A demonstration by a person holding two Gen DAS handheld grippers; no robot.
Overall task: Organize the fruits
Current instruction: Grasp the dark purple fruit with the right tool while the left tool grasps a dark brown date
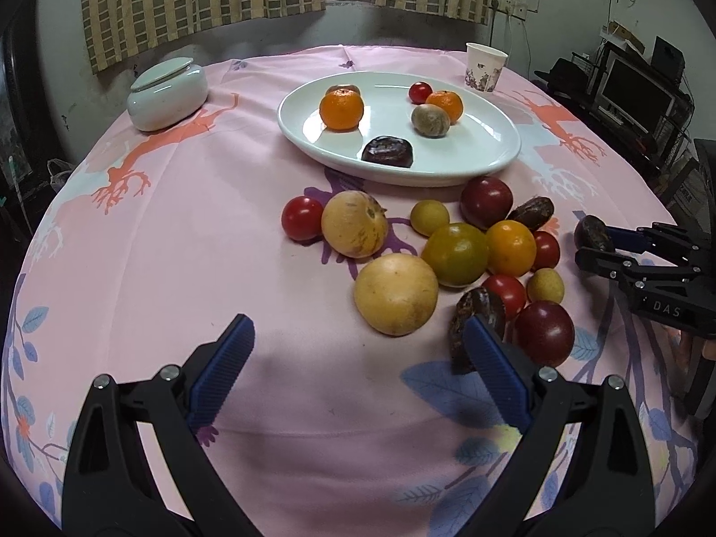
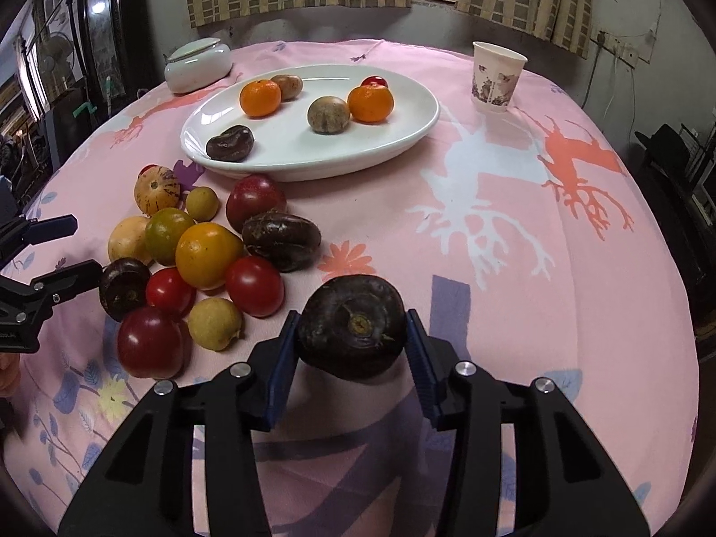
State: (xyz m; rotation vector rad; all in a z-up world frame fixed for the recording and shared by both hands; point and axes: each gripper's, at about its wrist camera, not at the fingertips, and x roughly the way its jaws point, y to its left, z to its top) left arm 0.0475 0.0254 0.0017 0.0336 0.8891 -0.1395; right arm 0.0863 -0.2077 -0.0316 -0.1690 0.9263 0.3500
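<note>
Pink floral tablecloth (image 2: 492,268), white plate (image 2: 402,134)

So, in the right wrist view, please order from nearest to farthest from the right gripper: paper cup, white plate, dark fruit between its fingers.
From the right gripper:
1. Dark fruit, between the fingers.
2. White plate, middle, beyond the fruit pile.
3. Paper cup, far right.
</note>
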